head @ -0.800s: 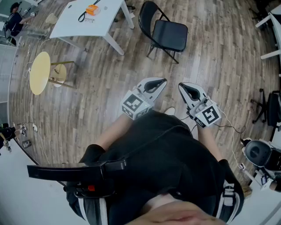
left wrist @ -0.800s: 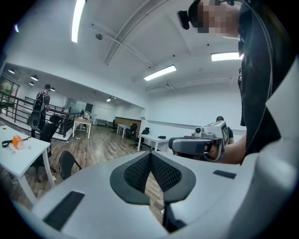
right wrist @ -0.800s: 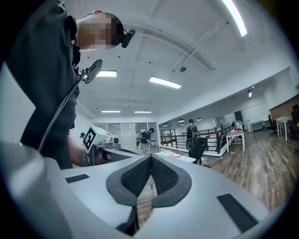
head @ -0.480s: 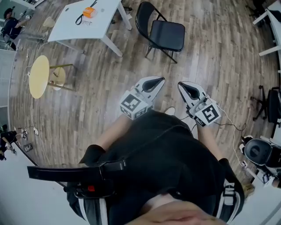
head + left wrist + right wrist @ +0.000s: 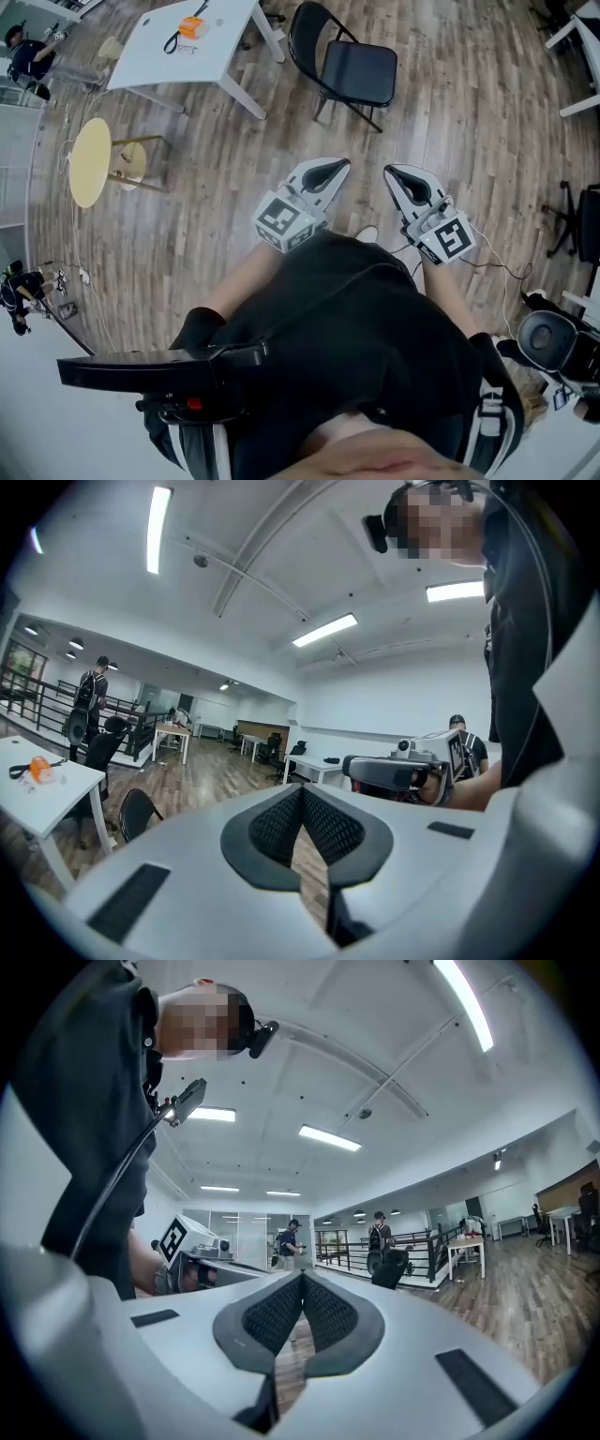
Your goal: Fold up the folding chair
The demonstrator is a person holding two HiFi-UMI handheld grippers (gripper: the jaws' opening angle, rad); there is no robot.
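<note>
A black folding chair (image 5: 345, 64) stands unfolded on the wood floor at the top of the head view, its seat facing right. In the left gripper view the chair (image 5: 136, 813) shows small at the lower left. My left gripper (image 5: 339, 167) and right gripper (image 5: 392, 174) are held side by side in front of my body, well short of the chair. Both are shut with nothing between their pads. The left gripper (image 5: 302, 794) and the right gripper (image 5: 302, 1281) each show closed jaws in their own views.
A white table (image 5: 178, 58) with an orange object (image 5: 192, 25) stands left of the chair. A round yellow stool (image 5: 91, 161) is at the far left. Office chairs (image 5: 577, 225) and cables lie at the right. Other people stand in the distance.
Both grippers have kept their pose; the view has shifted slightly, with the right gripper edging a little to the right. The chair has not moved.
</note>
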